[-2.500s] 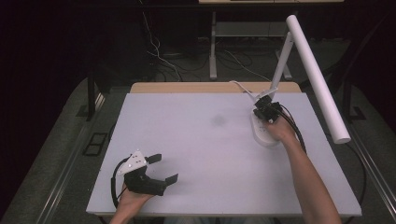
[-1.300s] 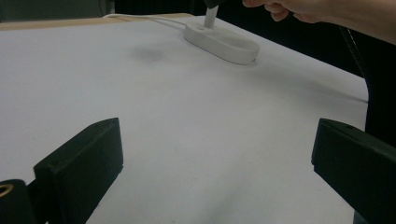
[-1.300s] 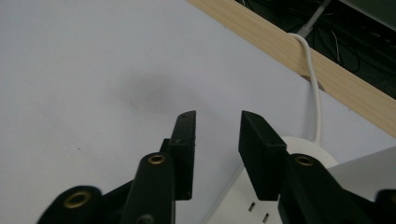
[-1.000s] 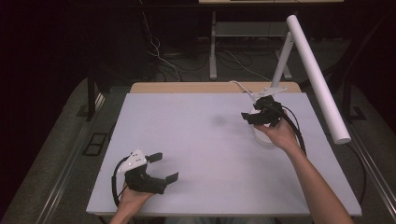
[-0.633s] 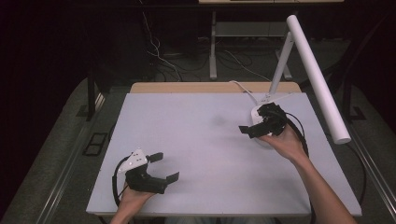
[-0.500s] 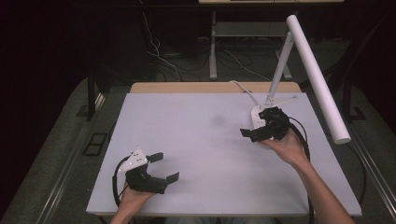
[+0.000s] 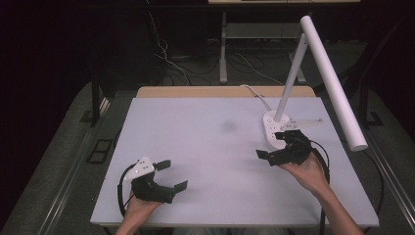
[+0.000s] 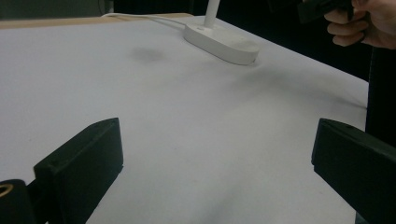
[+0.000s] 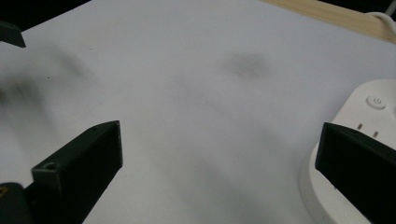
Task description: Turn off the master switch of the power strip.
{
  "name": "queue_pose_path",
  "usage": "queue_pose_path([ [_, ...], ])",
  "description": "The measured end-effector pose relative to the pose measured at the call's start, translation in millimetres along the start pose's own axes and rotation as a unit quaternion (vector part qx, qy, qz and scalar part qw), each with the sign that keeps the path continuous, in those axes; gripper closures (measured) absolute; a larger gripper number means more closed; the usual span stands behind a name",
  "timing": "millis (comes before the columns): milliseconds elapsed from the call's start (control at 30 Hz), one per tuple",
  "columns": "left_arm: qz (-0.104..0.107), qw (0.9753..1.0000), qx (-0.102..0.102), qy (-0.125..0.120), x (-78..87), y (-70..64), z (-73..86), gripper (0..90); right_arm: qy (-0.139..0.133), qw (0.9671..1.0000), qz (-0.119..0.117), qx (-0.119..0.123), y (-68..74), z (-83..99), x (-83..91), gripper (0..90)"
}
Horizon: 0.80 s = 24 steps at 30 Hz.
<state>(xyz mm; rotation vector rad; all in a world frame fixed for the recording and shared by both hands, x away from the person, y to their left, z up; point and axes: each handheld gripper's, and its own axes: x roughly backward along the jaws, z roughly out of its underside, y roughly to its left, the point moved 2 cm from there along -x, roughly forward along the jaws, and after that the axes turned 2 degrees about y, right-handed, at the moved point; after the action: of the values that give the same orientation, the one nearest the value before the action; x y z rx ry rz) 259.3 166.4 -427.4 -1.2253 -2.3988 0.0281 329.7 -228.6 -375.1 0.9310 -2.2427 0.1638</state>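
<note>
Desk lamp (image 7: 313, 78) base on the white counter (image 7: 210, 147), right claw (image 7: 276, 145) open just beside it, left claw (image 7: 172, 175) open near the front edge, lamp head cut off in both gripper views.

hand-held gripper (image 9: 217, 172) jaws wide apart; lamp base (image 9: 359, 116) by rt jaw.

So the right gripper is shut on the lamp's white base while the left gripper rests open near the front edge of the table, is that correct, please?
Not quite: the right gripper is open and holds nothing. The right gripper view shows its jaws spread wide, with the lamp's white base beside the right-hand jaw, not clamped between them. The rest stands: the left gripper rests open near the table's front edge, as the high view shows.
</note>
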Motion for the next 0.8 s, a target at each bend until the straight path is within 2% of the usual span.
queue_pose_path([
  [67, 0.0, 1.0, 0.0, -0.001, 0.1, -0.2, 0.0, 0.8, -0.003, 1.0, 0.0, -0.002, 0.3, 3.3, 0.4, 0.0],
  [267, -0.001, 1.0, 0.0, -0.001, 0.4, 0.0, 0.1, 0.8, -0.011, 0.9998, -0.008, -0.016, 2.2, 30.5, 5.7, 0.1],
  [567, -0.003, 1.0, 0.0, 0.001, 0.3, 0.4, 0.5, 0.8, -0.036, 0.998, -0.006, -0.051, 3.0, 68.1, 17.8, 0.0],
  [800, -0.002, 1.0, 0.003, 0.008, -1.6, 0.8, 1.3, 0.8, -0.046, 0.9967, -0.002, -0.068, 5.4, 86.1, 24.1, 0.0],
])
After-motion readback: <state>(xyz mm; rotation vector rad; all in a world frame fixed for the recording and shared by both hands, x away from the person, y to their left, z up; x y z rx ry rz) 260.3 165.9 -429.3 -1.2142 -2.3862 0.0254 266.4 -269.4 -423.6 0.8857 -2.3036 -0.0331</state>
